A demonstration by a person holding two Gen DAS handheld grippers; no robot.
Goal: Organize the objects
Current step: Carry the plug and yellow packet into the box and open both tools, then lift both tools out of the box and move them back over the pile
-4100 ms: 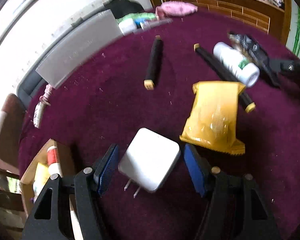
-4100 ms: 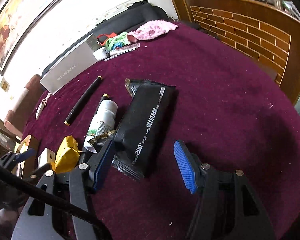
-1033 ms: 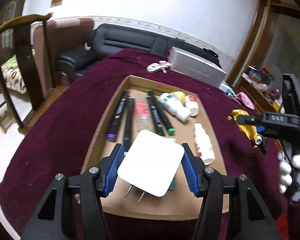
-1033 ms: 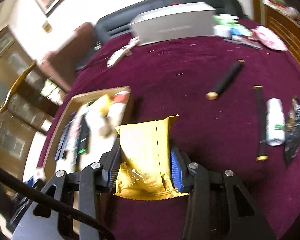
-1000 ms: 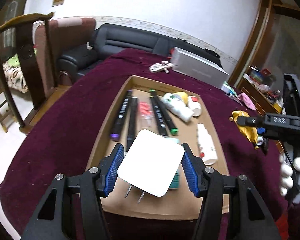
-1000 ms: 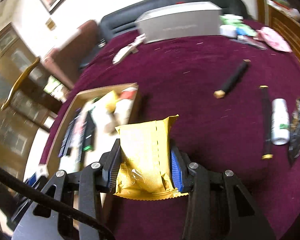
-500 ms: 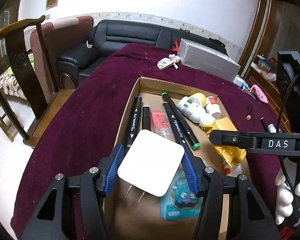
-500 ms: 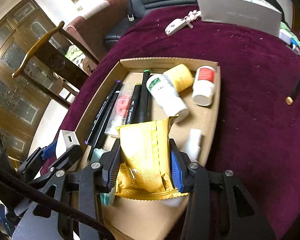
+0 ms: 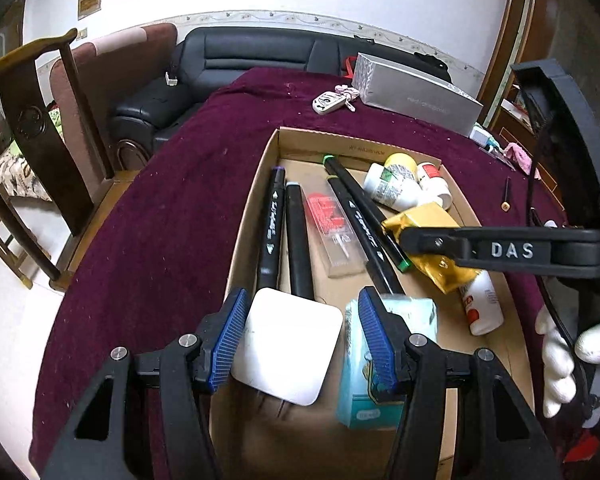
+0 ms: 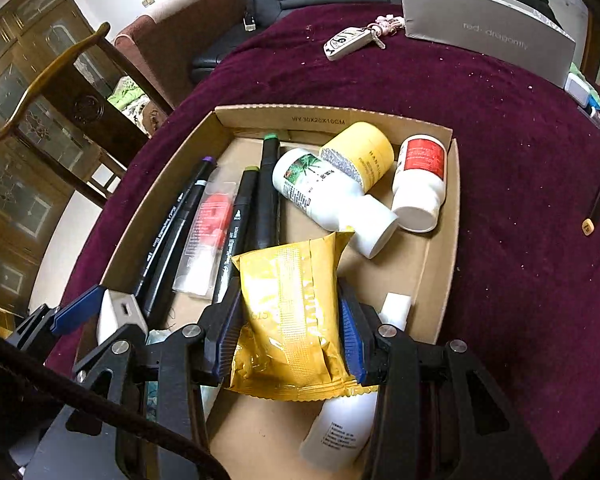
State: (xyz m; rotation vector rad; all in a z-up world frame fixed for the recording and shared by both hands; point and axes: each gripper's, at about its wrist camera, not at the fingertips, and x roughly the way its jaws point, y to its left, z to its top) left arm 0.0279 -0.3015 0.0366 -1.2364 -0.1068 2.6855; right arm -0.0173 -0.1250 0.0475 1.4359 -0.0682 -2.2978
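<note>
A cardboard box [image 9: 300, 142] on the maroon table holds several black markers [image 9: 271, 224], white bottles [image 9: 392, 190] and a teal pack [image 9: 384, 364]. My left gripper [image 9: 300, 344] has opened: its right pad stands apart from the white charger [image 9: 288, 344], which lies at the box's near left end. My right gripper [image 10: 288, 328] is shut on a yellow snack packet [image 10: 290, 312] and holds it low over the box [image 10: 332, 114], above a white bottle [image 10: 340, 432]. The packet also shows in the left wrist view [image 9: 432, 220]. The left gripper and charger [image 10: 118, 314] show in the right wrist view.
A grey carton [image 9: 416, 96] and a key fob [image 9: 330, 102] lie on the table beyond the box. A thin black stick [image 10: 598, 200] lies to the right of the box. A wooden chair [image 9: 36, 132] and a dark sofa [image 9: 252, 56] stand past the table's edge.
Both grippers have come lower over the box. My left gripper's jaws have widened and the charger now rests in the box. The right gripper still holds the yellow packet.
</note>
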